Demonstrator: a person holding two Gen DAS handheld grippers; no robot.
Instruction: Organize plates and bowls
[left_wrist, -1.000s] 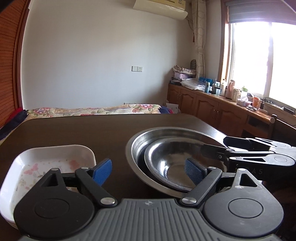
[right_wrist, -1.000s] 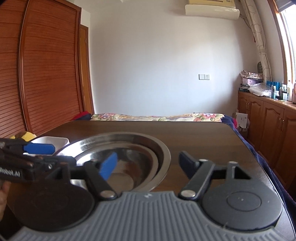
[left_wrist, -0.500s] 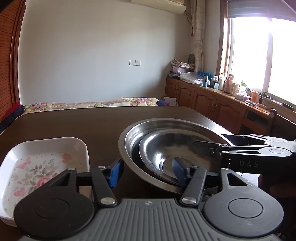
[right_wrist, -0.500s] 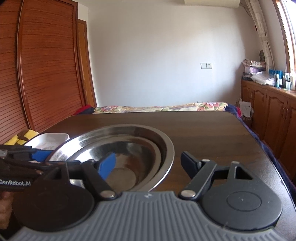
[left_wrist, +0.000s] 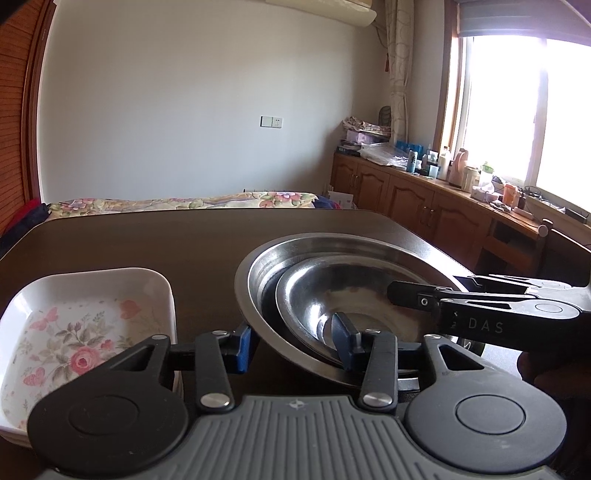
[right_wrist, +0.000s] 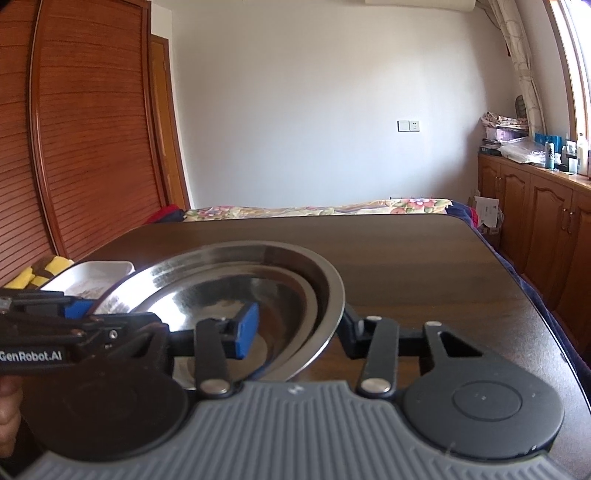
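Both pairs of jaws are closed partway over the rim of the same large steel bowl, one blue pad inside it and one outside. The left gripper straddles the near left rim, at about seven o'clock on the bowl; whether its pads press the metal I cannot tell. The right gripper straddles the opposite rim at about four o'clock, and its grip is equally unclear. The bowl sits tilted on a dark wooden table. A smaller steel bowl nests inside it. A white rectangular dish with a flower pattern rests just beside the bowls, at nine o'clock from them. A bed with a floral cover stands beyond the table's far edge.
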